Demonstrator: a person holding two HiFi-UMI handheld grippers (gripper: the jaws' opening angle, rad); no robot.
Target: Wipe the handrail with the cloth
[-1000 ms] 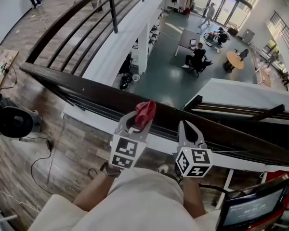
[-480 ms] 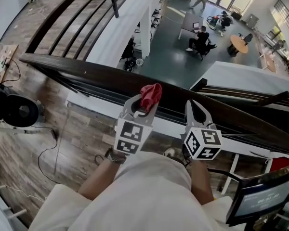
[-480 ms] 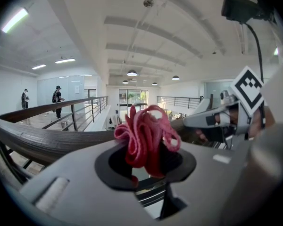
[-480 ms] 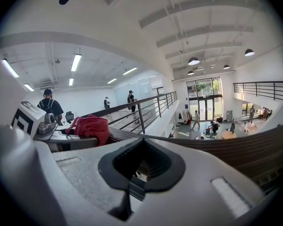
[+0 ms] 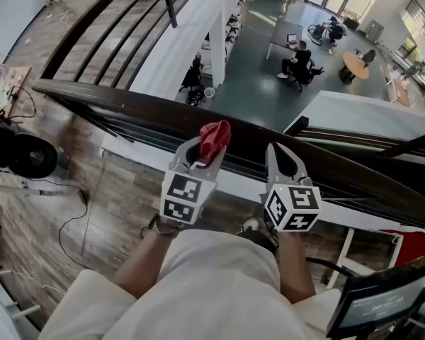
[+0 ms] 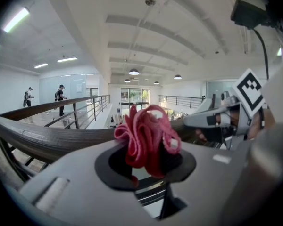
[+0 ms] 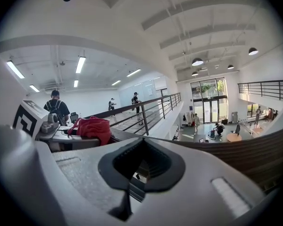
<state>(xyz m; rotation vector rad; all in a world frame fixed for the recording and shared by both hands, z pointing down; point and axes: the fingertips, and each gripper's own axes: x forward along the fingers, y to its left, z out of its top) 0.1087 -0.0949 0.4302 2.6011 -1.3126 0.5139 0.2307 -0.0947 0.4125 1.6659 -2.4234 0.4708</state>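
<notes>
Both grippers have drifted slightly toward 9 o'clock along the dark brown wooden handrail [image 5: 120,105] since half a second ago. The left gripper [image 5: 204,156] is clamped tight on the crumpled red cloth [image 5: 214,134], which bunches at its 12 o'clock, over the rail's top. At its 3 o'clock, the right gripper [image 5: 279,158] has its jaws closed together on nothing, with its tips near the rail.
</notes>
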